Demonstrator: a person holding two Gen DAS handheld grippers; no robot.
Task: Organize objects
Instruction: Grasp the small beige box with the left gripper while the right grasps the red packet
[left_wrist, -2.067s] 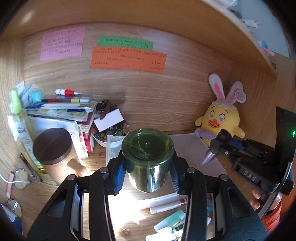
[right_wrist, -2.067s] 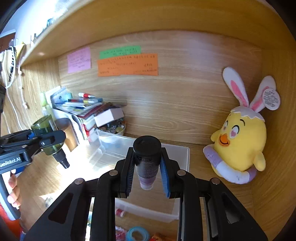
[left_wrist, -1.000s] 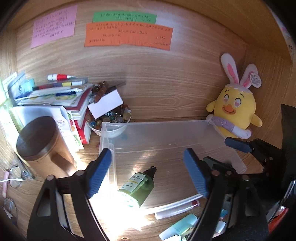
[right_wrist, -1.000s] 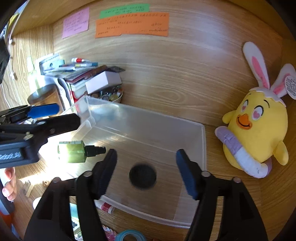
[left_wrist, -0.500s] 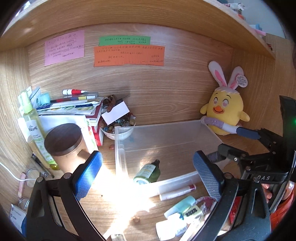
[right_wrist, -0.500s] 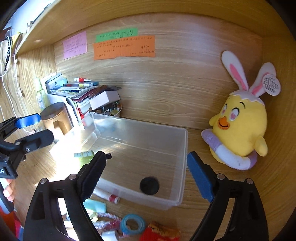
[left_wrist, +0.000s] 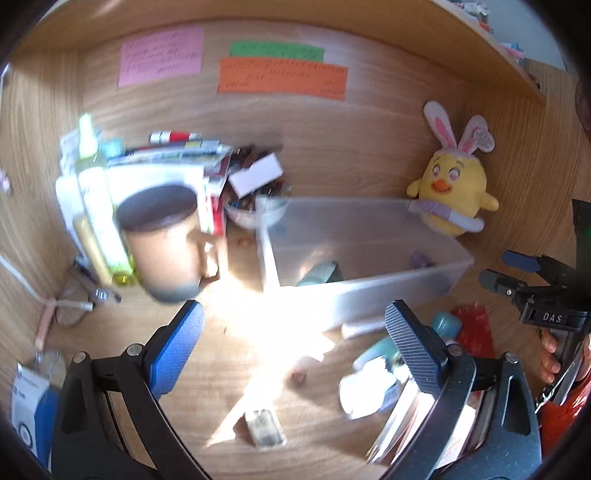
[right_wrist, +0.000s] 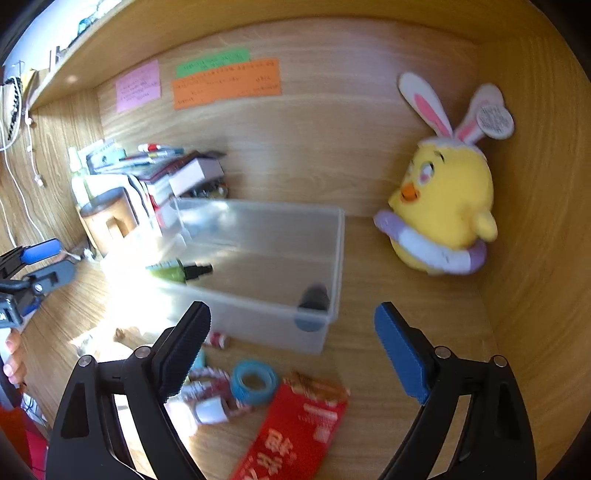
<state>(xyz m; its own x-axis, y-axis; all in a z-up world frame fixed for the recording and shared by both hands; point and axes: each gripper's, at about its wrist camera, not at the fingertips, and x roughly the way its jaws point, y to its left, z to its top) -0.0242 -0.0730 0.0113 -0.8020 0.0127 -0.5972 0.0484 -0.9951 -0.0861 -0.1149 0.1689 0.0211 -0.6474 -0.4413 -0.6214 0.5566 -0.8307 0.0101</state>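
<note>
Both sets of fingers stand wide with nothing between them: my left gripper (left_wrist: 293, 347) over bare desk short of the bin (right_wrist: 332, 254), my right gripper (right_wrist: 291, 347) over the clutter in front of it; both have just been opening. Inside the clear bin the green bottle (right_wrist: 173, 272) lies on its side near the left end, black nozzle pointing right, and the dark bottle (right_wrist: 314, 295) sits in the near right corner, its shape smeared by blur. From my left view both are only vague shapes through the frosted wall. The bin's near wall sits just ahead of both pads, and most of its floor is free. In front of it lie a blue tape roll (right_wrist: 254, 382), a red packet (right_wrist: 295, 432) cut off at the frame's bottom, and some small tubes I cannot make out. Left of the bin are a lidded wooden mug (left_wrist: 162, 240) and a stack of books (left_wrist: 166, 158); right of it, against the back panel, a yellow plush chick (right_wrist: 443, 206), with open desk between chick and bin.
</note>
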